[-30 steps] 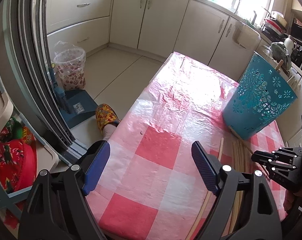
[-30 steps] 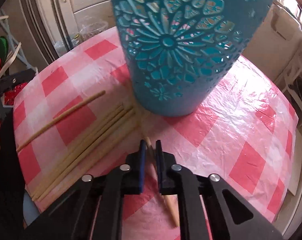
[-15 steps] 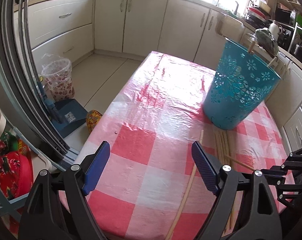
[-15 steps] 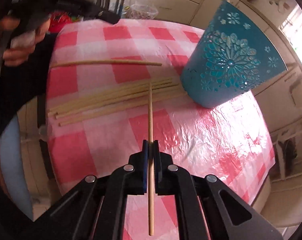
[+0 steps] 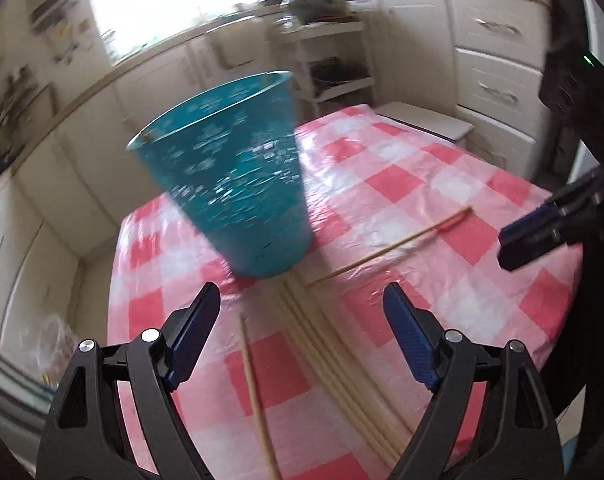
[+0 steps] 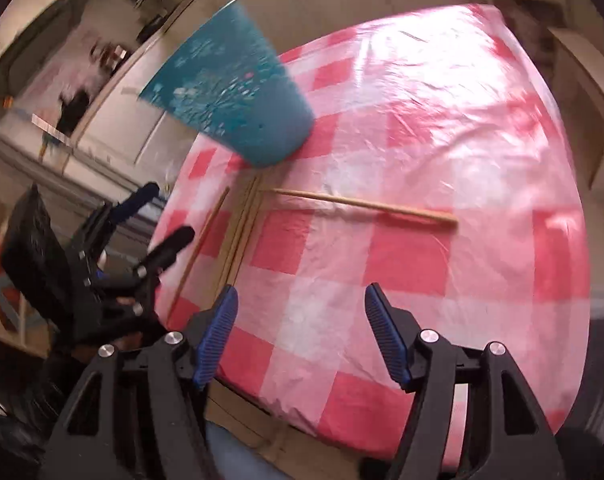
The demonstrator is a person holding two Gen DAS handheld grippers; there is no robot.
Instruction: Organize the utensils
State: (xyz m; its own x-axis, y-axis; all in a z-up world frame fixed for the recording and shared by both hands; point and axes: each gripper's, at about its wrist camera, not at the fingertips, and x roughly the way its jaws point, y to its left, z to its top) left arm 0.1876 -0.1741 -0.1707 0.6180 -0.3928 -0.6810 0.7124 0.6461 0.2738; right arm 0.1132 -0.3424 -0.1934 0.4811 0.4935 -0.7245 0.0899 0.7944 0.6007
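Observation:
A teal perforated holder (image 5: 237,184) stands on the pink checked tablecloth (image 5: 442,304); it also shows in the right wrist view (image 6: 237,108). A bundle of wooden chopsticks (image 5: 342,364) lies in front of it, between my left gripper's open fingers. My left gripper (image 5: 302,312) is open and empty above them. One chopstick (image 5: 257,392) lies apart at the left. Another chopstick (image 6: 362,206) lies crosswise on the cloth, ahead of my right gripper (image 6: 299,308), which is open and empty. That chopstick also shows in the left wrist view (image 5: 390,246).
Cream kitchen cabinets (image 5: 498,60) ring the table. The table's near edge (image 6: 302,412) lies just under my right gripper. The left gripper (image 6: 141,236) shows at the left of the right wrist view. Both views are motion-blurred.
My right gripper has opened and let go of the chopstick, which now lies crosswise on the cloth. My left gripper has swung right, over the chopstick bundle and toward the holder.

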